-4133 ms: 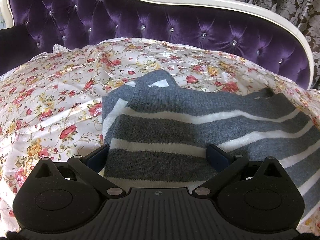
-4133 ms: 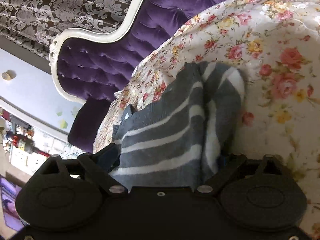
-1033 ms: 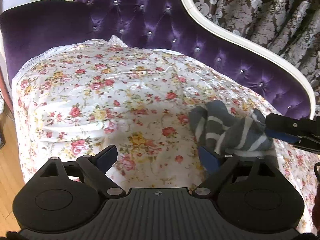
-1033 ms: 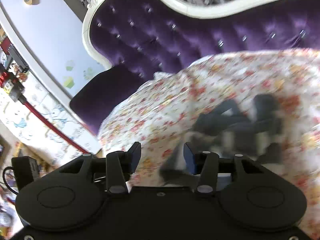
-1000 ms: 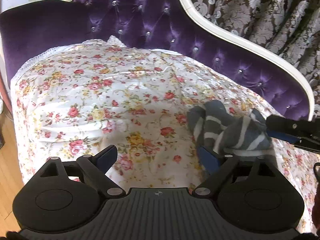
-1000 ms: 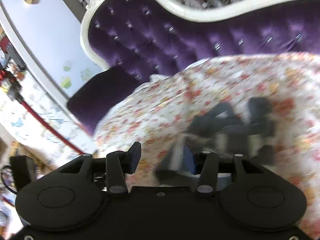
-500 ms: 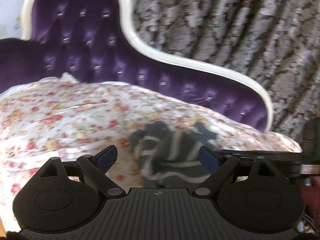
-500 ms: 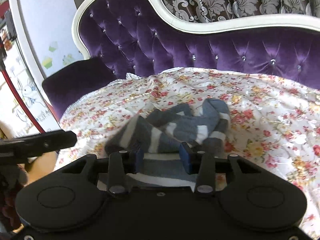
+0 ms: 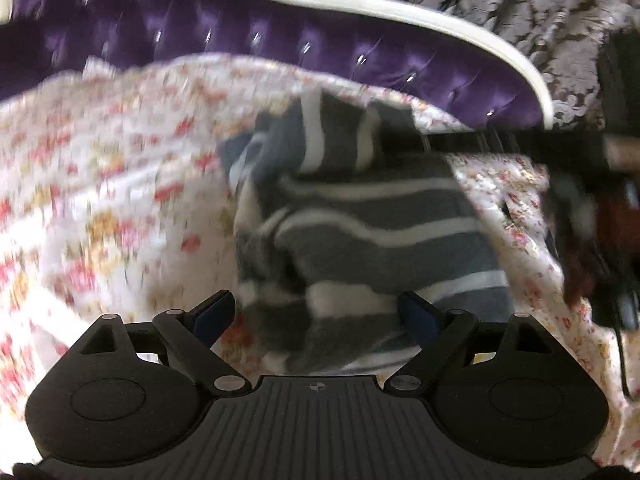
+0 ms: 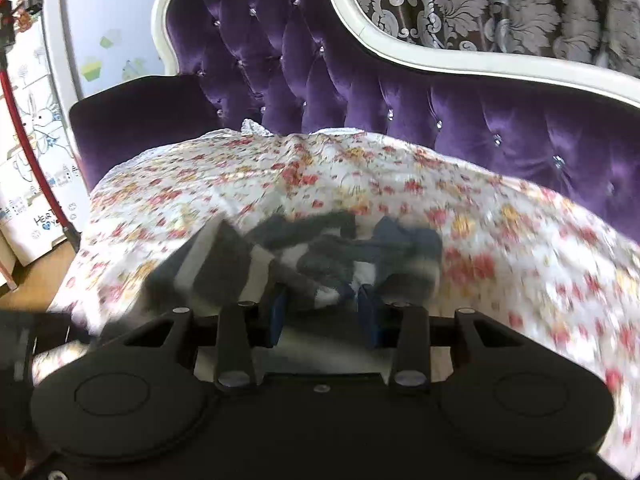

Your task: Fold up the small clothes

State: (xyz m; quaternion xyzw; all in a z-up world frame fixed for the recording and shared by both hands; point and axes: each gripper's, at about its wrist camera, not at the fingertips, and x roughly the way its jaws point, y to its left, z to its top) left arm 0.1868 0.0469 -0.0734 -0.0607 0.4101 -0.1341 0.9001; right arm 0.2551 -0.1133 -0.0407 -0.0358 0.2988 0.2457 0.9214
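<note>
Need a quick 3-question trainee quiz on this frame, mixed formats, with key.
1. True or false: the left gripper is clamped shut on the striped sweater.
2. What does the sweater lie on? A) floral sheet B) bare wooden floor C) glass table
3. Fill in: the tufted sofa back behind the sheet is ___ in colour.

Key: 1 false, its jaws stand wide open. 2 A. 3 purple.
</note>
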